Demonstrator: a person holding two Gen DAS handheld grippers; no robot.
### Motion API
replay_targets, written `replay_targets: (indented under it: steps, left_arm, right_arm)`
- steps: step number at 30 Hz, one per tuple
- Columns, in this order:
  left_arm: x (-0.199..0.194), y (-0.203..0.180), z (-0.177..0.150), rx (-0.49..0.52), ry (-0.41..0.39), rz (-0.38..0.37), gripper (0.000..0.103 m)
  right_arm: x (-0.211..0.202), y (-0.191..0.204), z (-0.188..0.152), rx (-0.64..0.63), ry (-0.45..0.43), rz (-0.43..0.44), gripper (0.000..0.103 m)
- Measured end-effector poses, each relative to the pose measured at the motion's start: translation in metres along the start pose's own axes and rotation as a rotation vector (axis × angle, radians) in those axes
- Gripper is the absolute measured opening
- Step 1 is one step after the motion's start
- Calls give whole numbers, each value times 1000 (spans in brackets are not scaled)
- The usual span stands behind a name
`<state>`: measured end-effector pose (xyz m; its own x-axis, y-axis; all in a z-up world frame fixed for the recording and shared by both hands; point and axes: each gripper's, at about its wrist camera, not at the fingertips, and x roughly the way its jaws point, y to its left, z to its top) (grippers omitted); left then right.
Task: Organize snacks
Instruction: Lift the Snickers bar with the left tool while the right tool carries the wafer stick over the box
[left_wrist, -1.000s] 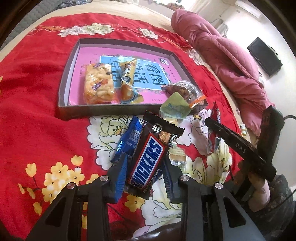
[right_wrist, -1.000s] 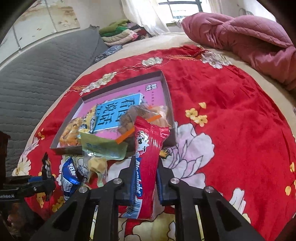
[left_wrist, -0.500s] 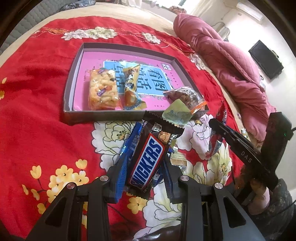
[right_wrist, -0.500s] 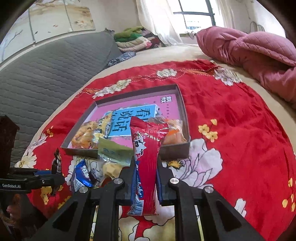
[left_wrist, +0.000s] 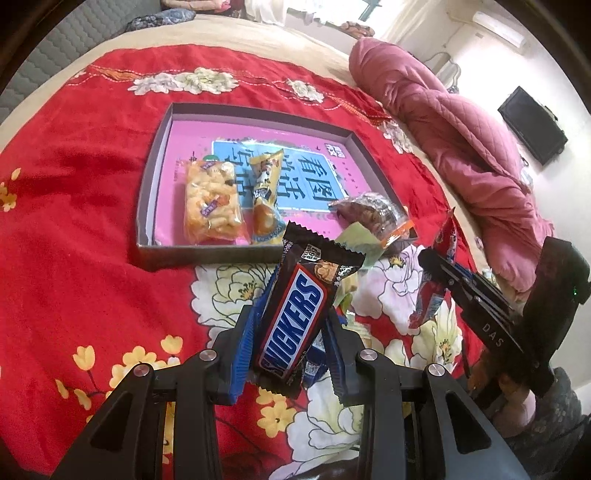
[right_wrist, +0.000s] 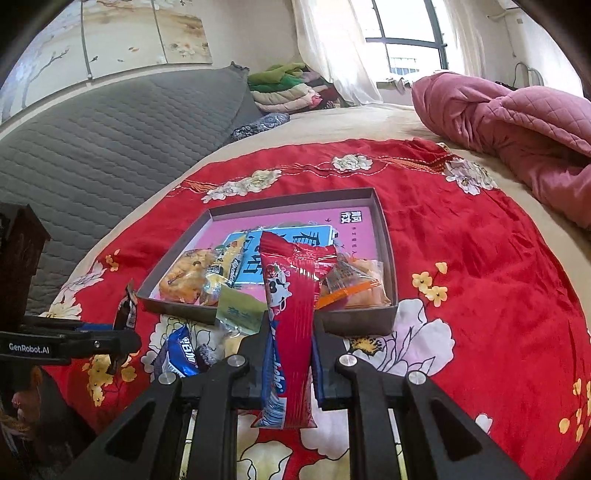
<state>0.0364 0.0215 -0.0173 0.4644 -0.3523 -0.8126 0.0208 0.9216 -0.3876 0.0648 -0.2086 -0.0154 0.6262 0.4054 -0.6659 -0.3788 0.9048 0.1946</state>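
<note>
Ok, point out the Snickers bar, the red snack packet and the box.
Snickers bar (left_wrist: 293, 323), left wrist view, on the logo.
Red snack packet (right_wrist: 293, 314), right wrist view, mid wrapper.
Box (left_wrist: 207, 254), left wrist view, near wall.

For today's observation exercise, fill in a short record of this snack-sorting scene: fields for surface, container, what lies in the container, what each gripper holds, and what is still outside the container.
surface: red floral cloth on a bed
container: shallow grey box with pink lining
in container: puffed rice bar, yellow wrapped snack, clear packet with orange edge
left gripper: shut on Snickers bar
right gripper: shut on red milk-candy packet
outside container: blue packet; green packet leaning on the near wall
</note>
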Motion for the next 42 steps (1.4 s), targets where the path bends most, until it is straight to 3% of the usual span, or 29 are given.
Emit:
replay_targets:
  steps: [2,4,9,12,22,26,28,29,42]
  left_arm:
    - [-1,0,2,0,-6,2,36]
    - [-2,0,3,1,-13,3,27]
    - [-2,-2,6,16,-20,14,25]
    - [4,-2,7,21,-8,20,16]
    - [11,11,6,-6,15,27,15]
    - [11,20,2,-18,47,45,23]
    - [12,26,-1,-41,69,57,45]
    - [11,28,-2,-51,75,57,49]
    - [37,29,-16,-68,176,94,53]
  right_arm:
    - [-1,0,0,-2,-6,3,17]
    - [-2,1,1,-3,-12,6,17]
    - [-1,2,2,-7,-14,8,17]
    - [0,1,2,-4,-14,10,17]
    - [3,-2,1,8,-9,11,17]
    - [3,-4,1,18,-7,16,17]
    - [2,-4,1,19,-9,16,17]
    - [2,-4,1,20,-10,17,17]
    - [3,3,9,-1,-40,20,17]
